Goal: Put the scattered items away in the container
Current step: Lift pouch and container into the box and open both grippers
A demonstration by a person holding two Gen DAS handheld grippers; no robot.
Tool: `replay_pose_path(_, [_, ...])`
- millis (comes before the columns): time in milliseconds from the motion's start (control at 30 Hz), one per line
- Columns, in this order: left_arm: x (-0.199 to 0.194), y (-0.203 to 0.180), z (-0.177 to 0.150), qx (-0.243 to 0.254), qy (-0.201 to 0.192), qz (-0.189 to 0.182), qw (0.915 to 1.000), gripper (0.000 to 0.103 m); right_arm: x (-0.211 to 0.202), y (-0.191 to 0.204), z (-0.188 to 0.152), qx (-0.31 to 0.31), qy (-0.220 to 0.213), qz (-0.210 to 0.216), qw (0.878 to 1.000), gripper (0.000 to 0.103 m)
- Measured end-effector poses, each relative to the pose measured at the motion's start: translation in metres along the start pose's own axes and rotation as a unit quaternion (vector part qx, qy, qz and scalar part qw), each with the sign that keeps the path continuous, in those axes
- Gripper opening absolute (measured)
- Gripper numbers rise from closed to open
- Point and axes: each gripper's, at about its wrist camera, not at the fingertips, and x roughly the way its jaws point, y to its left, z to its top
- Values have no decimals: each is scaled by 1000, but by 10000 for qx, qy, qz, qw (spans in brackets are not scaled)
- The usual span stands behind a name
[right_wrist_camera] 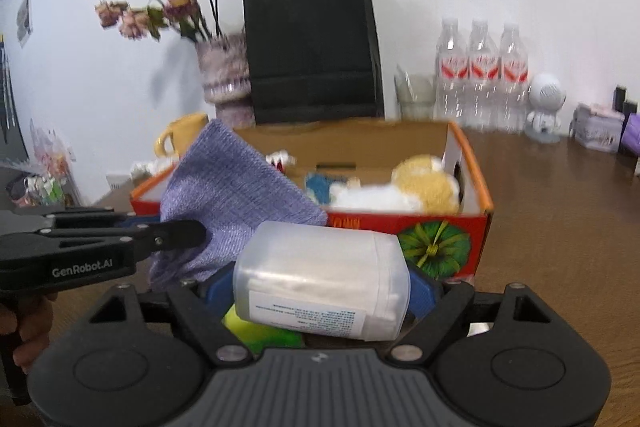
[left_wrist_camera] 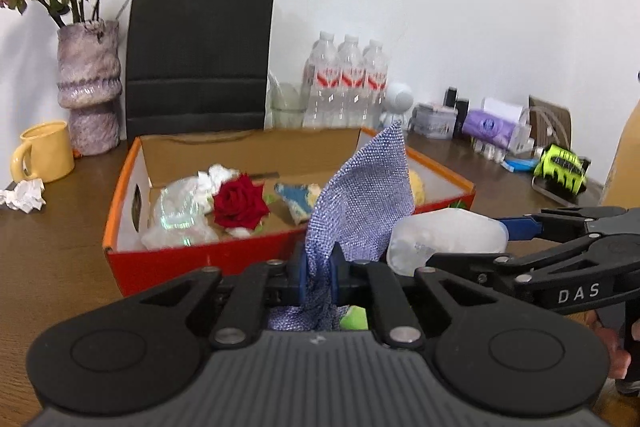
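Note:
My left gripper (left_wrist_camera: 320, 269) is shut on a purple-blue knitted cloth (left_wrist_camera: 360, 195), which stands up between its blue pads just in front of the red-orange cardboard box (left_wrist_camera: 168, 267). In the box lie a red rose (left_wrist_camera: 239, 203), crinkled clear plastic (left_wrist_camera: 180, 215) and crumpled paper. To the right, my right gripper (left_wrist_camera: 476, 243) grips a translucent white plastic container (left_wrist_camera: 444, 239). In the right wrist view that container (right_wrist_camera: 324, 291) lies sideways, and the right gripper (right_wrist_camera: 320, 287) is shut on it. The box (right_wrist_camera: 440, 227) behind holds a yellow-and-white plush toy (right_wrist_camera: 424, 183). The left gripper (right_wrist_camera: 176, 227) holds the cloth (right_wrist_camera: 232, 195) at left.
Behind the box stand a black paper bag (left_wrist_camera: 200, 55), a vase of dried flowers (left_wrist_camera: 88, 87), a yellow mug (left_wrist_camera: 44, 155) and three water bottles (left_wrist_camera: 348, 83). Crumpled paper (left_wrist_camera: 24, 195) lies at the far left. A green-black item (left_wrist_camera: 560, 167) and small boxes sit right. Something green (right_wrist_camera: 256, 331) lies under the container.

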Motion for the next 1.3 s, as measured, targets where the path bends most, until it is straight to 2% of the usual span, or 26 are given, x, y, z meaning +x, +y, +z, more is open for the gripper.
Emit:
replay_pose_path(200, [-18,6,27,-254,-329,-56,9991,11,-15,0,29,-65,-405,12,9992,83])
replay_pose_path(400, [-7,23,70,-493,-516,212,9972,11,6,0,74,-140,-573,2,9983,83])
replay_pose_path(533, [22,47,85,-1008,-528,357,9929,11,44,-2,94,-12,-424,-80,9991,83])
replay_pose_path(700, [55,71,84,-1347,-370,541,9887,11,96,-6,106,114,-175,-281,9994,83])
replay_pose_path(833, [74,84,83,-1391,-258,701,9875,11,127,-8,107,114,41,-435,9990,83])
replay_pose_path(900, [83,87,80,-1378,-80,738,9877,11,136,-8,103,49,166,-495,9986,83])
replay_pose_path(1100, [94,90,74,-1311,103,838,9878,13,144,-8,98,-57,311,-632,9975,83])
replay_pose_path(1133, [94,91,73,-1323,127,829,9877,15,145,-8,98,-69,342,-624,9974,83])
replay_pose_path(1200, [96,90,72,-1312,226,869,9873,40,146,-9,98,-83,459,-582,9972,83])
replay_pose_path(1233, [96,88,72,-1321,256,924,9866,74,146,-8,98,-95,506,-584,9970,86])
replay_pose_path(1267, [95,87,72,-1319,253,1030,9856,93,145,-8,99,-120,564,-613,9965,92])
replay_pose_path(1300, [93,84,72,-1210,226,1111,9862,94,144,-8,99,-139,575,-634,9962,95])
